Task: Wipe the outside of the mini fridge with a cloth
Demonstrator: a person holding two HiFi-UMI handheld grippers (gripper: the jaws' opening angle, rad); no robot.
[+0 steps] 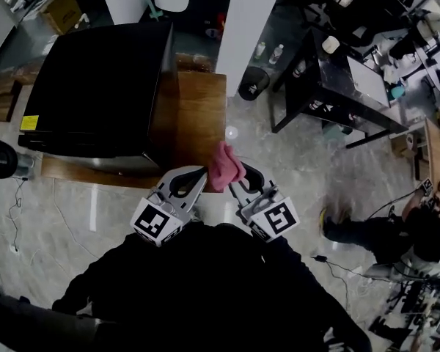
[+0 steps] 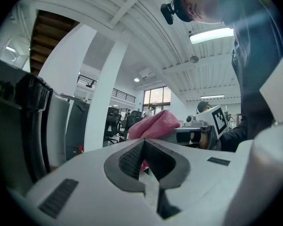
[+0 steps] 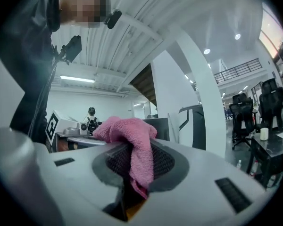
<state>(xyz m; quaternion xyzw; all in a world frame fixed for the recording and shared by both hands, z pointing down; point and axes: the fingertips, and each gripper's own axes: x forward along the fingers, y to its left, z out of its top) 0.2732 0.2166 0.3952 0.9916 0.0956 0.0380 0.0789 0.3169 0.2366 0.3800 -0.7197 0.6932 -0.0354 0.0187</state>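
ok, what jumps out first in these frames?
The pink cloth stands out most. It is pinched in the right gripper at the middle of the head view and drapes over the jaws. Next is the black mini fridge on a wooden table at upper left. The cloth looks clear of it, and the left gripper sits close beside the right one.

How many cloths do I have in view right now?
1. The pink cloth is clamped in the right gripper, near the mini fridge. The left gripper is shut and holds none; others may lie out of view.
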